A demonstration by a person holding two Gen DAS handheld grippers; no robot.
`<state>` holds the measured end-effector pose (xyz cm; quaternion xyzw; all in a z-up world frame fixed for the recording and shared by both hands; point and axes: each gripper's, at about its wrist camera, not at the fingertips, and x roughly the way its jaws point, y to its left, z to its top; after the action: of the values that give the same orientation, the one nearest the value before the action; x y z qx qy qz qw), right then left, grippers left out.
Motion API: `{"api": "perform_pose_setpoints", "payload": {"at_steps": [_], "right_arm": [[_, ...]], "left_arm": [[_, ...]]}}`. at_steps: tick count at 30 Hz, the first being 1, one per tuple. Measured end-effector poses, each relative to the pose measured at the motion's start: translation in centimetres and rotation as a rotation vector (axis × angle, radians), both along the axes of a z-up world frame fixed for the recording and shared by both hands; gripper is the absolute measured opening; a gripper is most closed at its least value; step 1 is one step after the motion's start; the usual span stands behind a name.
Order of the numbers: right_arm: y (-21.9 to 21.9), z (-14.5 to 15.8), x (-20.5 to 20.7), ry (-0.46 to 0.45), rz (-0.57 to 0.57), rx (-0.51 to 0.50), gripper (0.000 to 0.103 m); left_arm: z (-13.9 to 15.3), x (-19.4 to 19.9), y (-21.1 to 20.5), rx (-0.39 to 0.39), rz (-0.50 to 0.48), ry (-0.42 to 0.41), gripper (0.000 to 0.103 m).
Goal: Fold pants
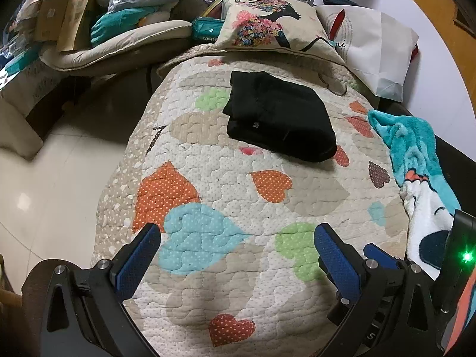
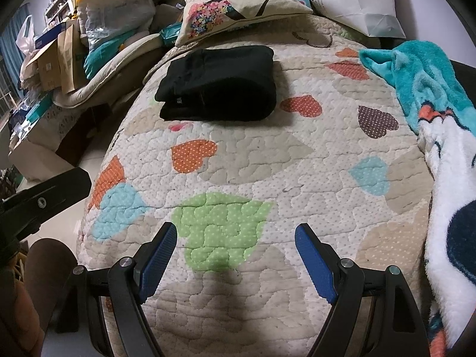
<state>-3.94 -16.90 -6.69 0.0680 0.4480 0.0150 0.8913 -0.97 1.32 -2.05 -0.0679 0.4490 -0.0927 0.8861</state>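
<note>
Black pants (image 1: 278, 116) lie folded in a compact stack on the heart-patterned quilt (image 1: 238, 184), far ahead of both grippers; they also show in the right wrist view (image 2: 218, 83). My left gripper (image 1: 238, 232) is open and empty, low over the near part of the quilt. My right gripper (image 2: 235, 232) is open and empty too, over a green heart on the quilt (image 2: 267, 163). Part of the right gripper's body (image 1: 458, 255) with a green light shows at the left wrist view's right edge.
A printed cushion (image 1: 273, 23) and a white paper bag (image 1: 377, 50) lie beyond the pants. A teal and white fleece blanket (image 2: 440, 136) lies along the quilt's right side. Boxes and bags (image 1: 74, 15) pile up on the left; tiled floor (image 1: 59, 184) lies below.
</note>
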Motion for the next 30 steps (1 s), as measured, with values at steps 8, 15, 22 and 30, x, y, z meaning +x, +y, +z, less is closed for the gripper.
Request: {"api": "perform_pose_setpoints", "payload": {"at_steps": [8,15,22,30], "right_arm": [[0.1,-0.2,0.2,0.004,0.001,-0.006,0.086],[0.3,-0.3,0.2,0.006,0.004,-0.011,0.086],[0.3,-0.4,0.3,0.008,0.005,-0.013,0.086],[0.3,-0.6,0.4,0.010,0.011,-0.018,0.087]], "left_arm": [[-0.4,0.3,0.1,-0.002,0.002,0.010,0.103],[-0.7,0.4,0.1,0.000,0.002,0.017,0.103],[-1.2,0.6,0.2,0.014,0.007,0.025,0.103],[-1.6,0.8,0.2,0.023,0.012,0.038,0.103]]}}
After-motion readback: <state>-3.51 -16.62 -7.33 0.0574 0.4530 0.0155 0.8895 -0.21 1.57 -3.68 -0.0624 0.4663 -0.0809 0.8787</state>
